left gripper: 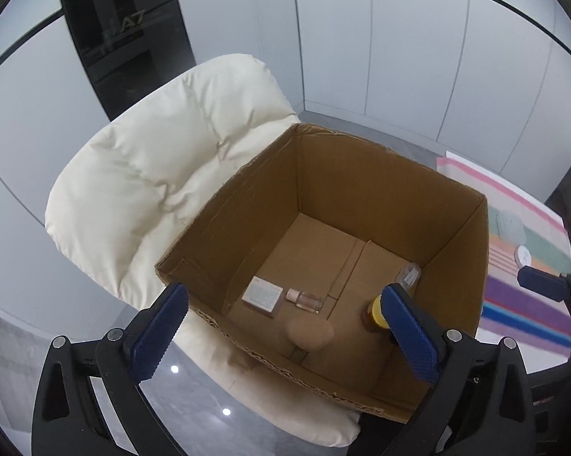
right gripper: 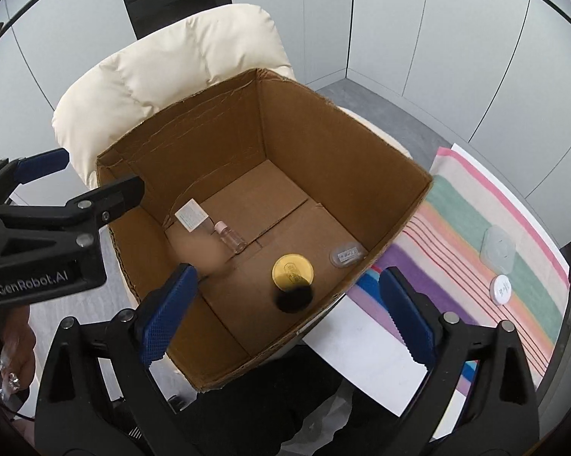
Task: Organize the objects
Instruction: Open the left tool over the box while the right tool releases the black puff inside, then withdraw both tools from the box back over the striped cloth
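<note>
An open cardboard box (left gripper: 456,235) (right gripper: 395,212) stands on a cream padded chair (left gripper: 152,171). On its floor lie a small white carton (left gripper: 262,294) (right gripper: 190,214), a clear bottle with a pink cap (left gripper: 306,299) (right gripper: 230,237), a blurred beige lump (left gripper: 310,332) (right gripper: 198,250), a gold-lidded dark jar (left gripper: 376,311) (right gripper: 293,269) and a clear flat case (left gripper: 408,275) (right gripper: 346,254). My left gripper (left gripper: 283,292) hangs open above the box's near left side, holding nothing. My right gripper (right gripper: 287,271) is open over the box's near right corner, also holding nothing.
To the right of the box a striped cloth (right gripper: 475,209) covers a table, with a round white lid (right gripper: 501,288) and a pale square item (right gripper: 498,247) on it. A white sheet (right gripper: 361,349) lies near the box's corner. A person's hand (right gripper: 15,353) shows at lower left.
</note>
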The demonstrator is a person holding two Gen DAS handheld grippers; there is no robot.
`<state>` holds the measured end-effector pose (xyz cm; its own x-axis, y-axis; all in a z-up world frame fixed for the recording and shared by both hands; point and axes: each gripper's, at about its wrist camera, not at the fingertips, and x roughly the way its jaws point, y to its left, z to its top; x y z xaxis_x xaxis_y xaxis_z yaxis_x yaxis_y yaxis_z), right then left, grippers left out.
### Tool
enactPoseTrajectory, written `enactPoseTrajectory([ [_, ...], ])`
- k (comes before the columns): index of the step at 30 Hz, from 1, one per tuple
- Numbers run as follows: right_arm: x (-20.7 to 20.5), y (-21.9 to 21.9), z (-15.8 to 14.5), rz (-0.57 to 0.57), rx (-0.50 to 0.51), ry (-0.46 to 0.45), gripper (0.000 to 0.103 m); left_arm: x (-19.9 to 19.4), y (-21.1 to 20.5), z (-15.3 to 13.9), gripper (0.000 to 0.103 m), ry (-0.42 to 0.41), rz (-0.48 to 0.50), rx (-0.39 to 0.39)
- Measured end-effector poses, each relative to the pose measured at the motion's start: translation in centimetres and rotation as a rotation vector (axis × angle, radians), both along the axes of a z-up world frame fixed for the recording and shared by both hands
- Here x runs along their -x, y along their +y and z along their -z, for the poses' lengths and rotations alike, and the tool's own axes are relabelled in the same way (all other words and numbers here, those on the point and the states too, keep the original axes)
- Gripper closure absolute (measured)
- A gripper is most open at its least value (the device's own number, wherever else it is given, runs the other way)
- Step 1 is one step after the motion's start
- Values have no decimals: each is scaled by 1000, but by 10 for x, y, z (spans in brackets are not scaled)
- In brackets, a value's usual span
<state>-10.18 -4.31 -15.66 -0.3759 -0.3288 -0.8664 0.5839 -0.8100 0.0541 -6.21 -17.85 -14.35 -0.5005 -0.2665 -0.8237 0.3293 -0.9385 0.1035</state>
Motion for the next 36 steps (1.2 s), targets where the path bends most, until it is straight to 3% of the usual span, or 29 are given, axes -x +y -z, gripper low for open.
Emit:
enactPoseTrajectory([
  [13,0,12,-1,36,-7,-10,5,-5,3,-2,1,4,8,-31],
  [20,1,35,-6,98,2,-7,5,-6,16,2,1,2,60,-24],
  [30,3,104,-6,266,-6,5,5,10,53,9,1,-31,170,-77],
  [36,5,166,1,397,5,-19,5,27,98,10,1,-33,248,-64],
])
